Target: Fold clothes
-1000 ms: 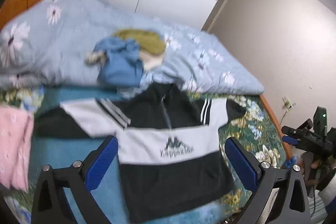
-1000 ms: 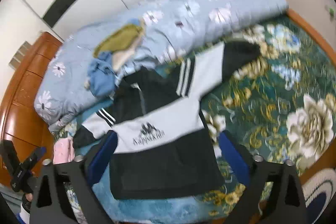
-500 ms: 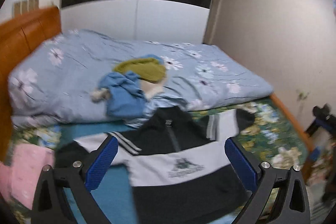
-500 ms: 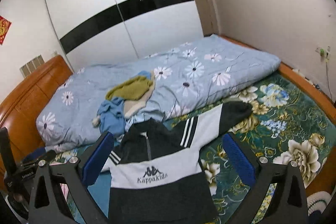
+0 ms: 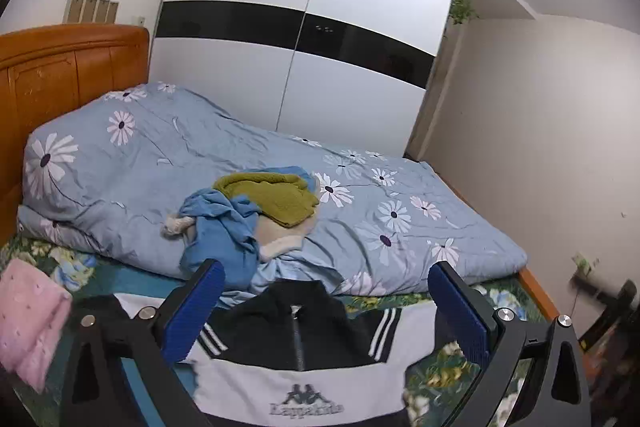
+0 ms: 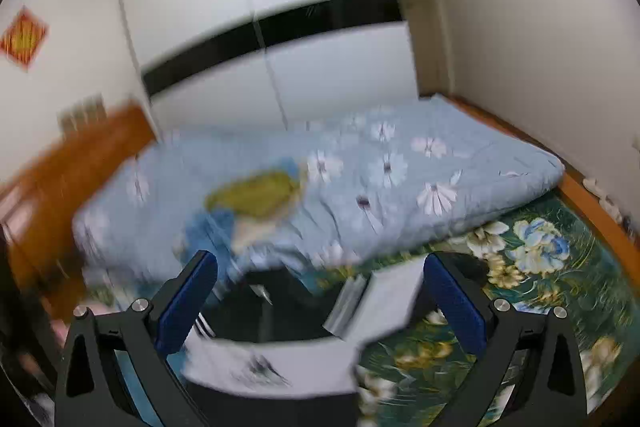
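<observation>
Blue pads on my left gripper (image 5: 324, 301) stand wide apart with nothing between them; it hangs above the black-and-white jacket (image 5: 296, 375) without touching it. My right gripper (image 6: 320, 297) is likewise spread wide and empty, also clear of the cloth.

The jacket lies spread flat, front up, on the green floral sheet (image 6: 560, 291), collar toward the quilt. Its lower body is cut off by the bottom edge in both views, and the left gripper's frame hides part of one sleeve. The chest logo reads only partly in the left view.

The right view is smeared by motion: the jacket's zip and stripes (image 6: 348, 301) are streaked, and I cannot make out the logo there.

Beyond the collar, a light blue daisy-print quilt (image 5: 400, 223) lies bunched across the bed. On it sits a heap of clothes (image 5: 248, 211): an olive piece on top, blue and cream beneath; individual garments cannot be told apart. A pink item (image 5: 28, 323) lies at the left edge, partly cropped. A wooden headboard (image 5: 60, 67) and white wardrobe (image 5: 312, 75) stand behind.
</observation>
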{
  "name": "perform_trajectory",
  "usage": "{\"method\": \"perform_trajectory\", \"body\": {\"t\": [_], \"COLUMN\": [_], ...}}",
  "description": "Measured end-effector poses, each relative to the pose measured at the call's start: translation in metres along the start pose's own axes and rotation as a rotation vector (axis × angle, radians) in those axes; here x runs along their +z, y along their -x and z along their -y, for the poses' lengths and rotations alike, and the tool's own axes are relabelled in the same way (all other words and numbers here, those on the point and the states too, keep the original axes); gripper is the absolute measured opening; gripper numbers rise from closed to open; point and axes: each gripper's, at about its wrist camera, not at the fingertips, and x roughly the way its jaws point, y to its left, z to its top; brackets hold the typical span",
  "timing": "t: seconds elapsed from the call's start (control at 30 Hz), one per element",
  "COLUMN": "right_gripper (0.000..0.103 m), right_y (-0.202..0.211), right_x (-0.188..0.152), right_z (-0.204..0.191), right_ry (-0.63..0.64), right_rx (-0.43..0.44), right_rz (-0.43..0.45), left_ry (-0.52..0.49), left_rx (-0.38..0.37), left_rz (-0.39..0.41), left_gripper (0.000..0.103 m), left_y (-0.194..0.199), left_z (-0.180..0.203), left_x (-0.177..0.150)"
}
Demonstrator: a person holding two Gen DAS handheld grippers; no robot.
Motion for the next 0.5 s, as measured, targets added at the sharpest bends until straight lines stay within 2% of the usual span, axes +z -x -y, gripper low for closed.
{"method": "perform_trajectory", "body": {"t": [0.07, 0.17, 0.33, 0.4, 0.5], "right_gripper": [0.103, 0.103, 0.103, 0.103, 0.103], "right_y": [-0.024, -0.064, -0.129, -0.157, -0.196], "right_x": [-0.004, -0.019, -0.050, -0.060, -0.074], "right_z": [0.030, 0.097, 0.205, 0.238, 0.279], "right_ry": [-0.040, -0.260, -0.541, -0.611, -0.681], "right_rx": [0.018, 0.055, -0.026, -0.049, -0.100], "right_rz": [-0.056, -0.166, -0.282, -0.318, -0.396], "left_ry": [-0.002, 0.013, -0.036, -0.039, -0.027], "left_rx": [0.056, 0.100, 0.239, 0.253, 0.331], "left_rz": [-0.011, -0.031, -0.088, -0.113, -0.145], "left_gripper": [0.103, 0.103, 0.103, 0.103, 0.103], "left_y": [-0.012, -0.031, -0.064, -0.076, -0.092], "left_z": [0.016, 0.032, 0.047, 0.046, 0.042], "left_x": [0.003, 0.005, 0.006, 0.004, 0.004]}}
